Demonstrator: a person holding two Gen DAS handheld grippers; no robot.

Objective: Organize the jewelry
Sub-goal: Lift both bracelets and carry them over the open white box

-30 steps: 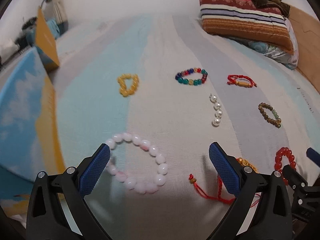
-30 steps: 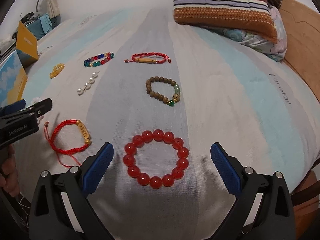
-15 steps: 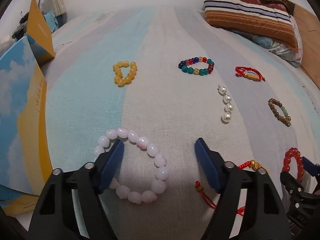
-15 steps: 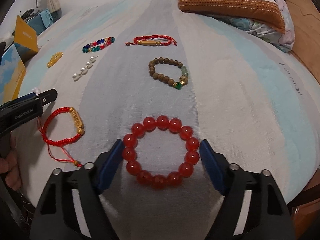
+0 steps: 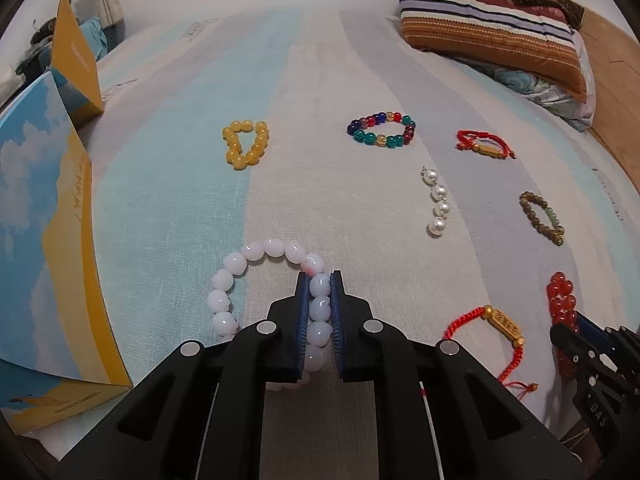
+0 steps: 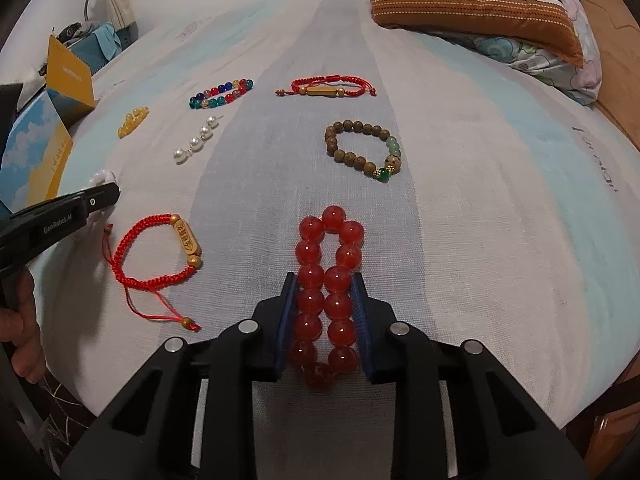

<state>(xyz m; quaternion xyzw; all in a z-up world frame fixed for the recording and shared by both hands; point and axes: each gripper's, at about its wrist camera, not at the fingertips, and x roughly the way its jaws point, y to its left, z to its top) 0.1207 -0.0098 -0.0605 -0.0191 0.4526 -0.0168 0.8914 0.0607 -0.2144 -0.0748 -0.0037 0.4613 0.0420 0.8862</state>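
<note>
My left gripper (image 5: 319, 280) is shut on the right side of a pale pink bead bracelet (image 5: 256, 276) lying on the bed. My right gripper (image 6: 325, 280) is shut on a red bead bracelet (image 6: 329, 264), squeezing it into a narrow loop. Around them lie a red cord bracelet with a gold charm (image 6: 160, 256), a pearl strand (image 5: 436, 202), a yellow bead bracelet (image 5: 245, 148), a multicoloured bead bracelet (image 5: 382, 130), a second red cord bracelet (image 5: 484, 146) and a brown wooden bead bracelet (image 6: 362, 150).
A blue-and-yellow box (image 5: 44, 240) stands open at the left of the striped bedsheet (image 5: 304, 80). Striped pillows (image 5: 488, 20) lie at the far right. The bed's front edge is close below both grippers.
Both grippers moved forward and closed: the left onto the pink bracelet, the right onto the red bracelet, which was pressed from a round ring into a narrow loop.
</note>
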